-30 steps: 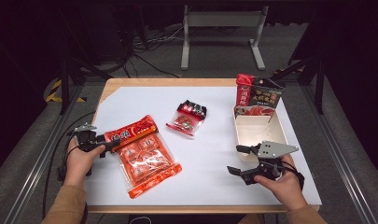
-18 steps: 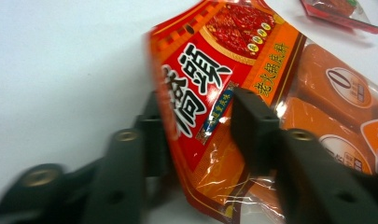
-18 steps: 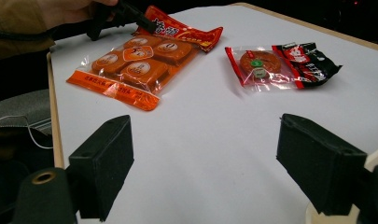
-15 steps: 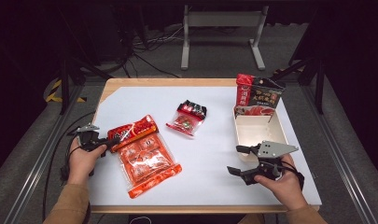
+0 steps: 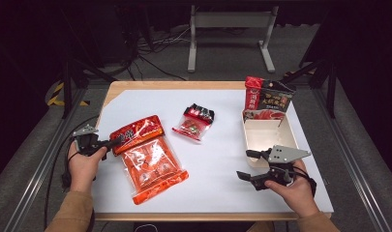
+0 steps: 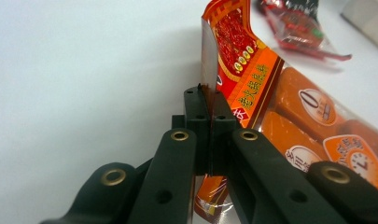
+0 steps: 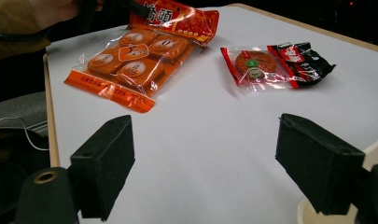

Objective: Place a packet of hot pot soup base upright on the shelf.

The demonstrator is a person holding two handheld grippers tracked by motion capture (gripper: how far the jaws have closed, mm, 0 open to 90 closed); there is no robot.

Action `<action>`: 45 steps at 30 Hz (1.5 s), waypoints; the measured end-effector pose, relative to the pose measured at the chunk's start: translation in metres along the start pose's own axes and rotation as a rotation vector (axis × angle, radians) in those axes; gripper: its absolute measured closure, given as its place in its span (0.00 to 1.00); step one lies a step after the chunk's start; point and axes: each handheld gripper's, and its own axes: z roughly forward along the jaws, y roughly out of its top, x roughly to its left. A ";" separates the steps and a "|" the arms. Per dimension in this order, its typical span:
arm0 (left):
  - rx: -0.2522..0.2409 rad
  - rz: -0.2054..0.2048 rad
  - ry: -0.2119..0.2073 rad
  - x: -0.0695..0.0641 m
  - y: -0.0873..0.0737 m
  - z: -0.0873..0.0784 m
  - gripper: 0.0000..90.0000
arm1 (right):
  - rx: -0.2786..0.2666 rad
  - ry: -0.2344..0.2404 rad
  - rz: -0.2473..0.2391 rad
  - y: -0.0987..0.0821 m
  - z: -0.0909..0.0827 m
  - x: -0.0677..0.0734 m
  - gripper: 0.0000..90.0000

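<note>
Orange snack bag (image 6: pixel 252 88), Chinese lettering, "0" badges

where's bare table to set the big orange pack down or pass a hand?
Free: white sheet between the large orange snack pack and the cream rectangular tray, in front of the small red-black packet; also the far-left corner behind the pack. Crowded: right edge, where the tray, the red-black pouch and the open right hand-held gripper cluster.
</note>
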 end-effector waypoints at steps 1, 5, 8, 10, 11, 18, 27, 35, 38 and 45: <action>-0.009 0.002 -0.004 -0.001 0.001 -0.002 1.00 | 0.002 -0.002 0.004 -0.001 0.001 0.000 0.23; -0.047 0.032 -0.007 -0.010 0.008 -0.011 1.00 | 0.011 -0.003 0.007 -0.002 0.002 -0.001 0.23; -0.064 0.046 -0.005 -0.014 0.011 -0.015 1.00 | 0.009 -0.003 0.008 -0.002 0.002 -0.001 0.23; -0.073 0.056 -0.012 -0.018 0.014 -0.018 1.00 | 0.007 -0.003 0.011 -0.002 0.002 -0.002 0.23; -0.079 0.057 -0.017 -0.020 0.015 -0.020 1.00 | 0.007 -0.005 0.011 -0.002 0.002 -0.002 0.23; -0.132 0.075 -0.066 -0.030 0.023 -0.033 1.00 | 0.008 -0.007 0.008 -0.003 0.002 -0.002 0.24; -0.171 0.129 -0.088 -0.050 0.034 -0.046 1.00 | 0.007 -0.007 0.011 -0.003 0.003 -0.002 0.24; -0.210 0.184 -0.106 -0.067 0.041 -0.056 1.00 | 0.005 -0.004 0.004 -0.001 0.003 -0.002 0.24; -0.227 0.198 -0.122 -0.072 0.042 -0.060 1.00 | 0.004 -0.003 0.006 -0.001 0.003 -0.002 0.24; -0.263 0.257 -0.163 -0.090 0.048 -0.070 1.00 | -0.006 -0.010 0.001 0.001 0.002 -0.001 0.24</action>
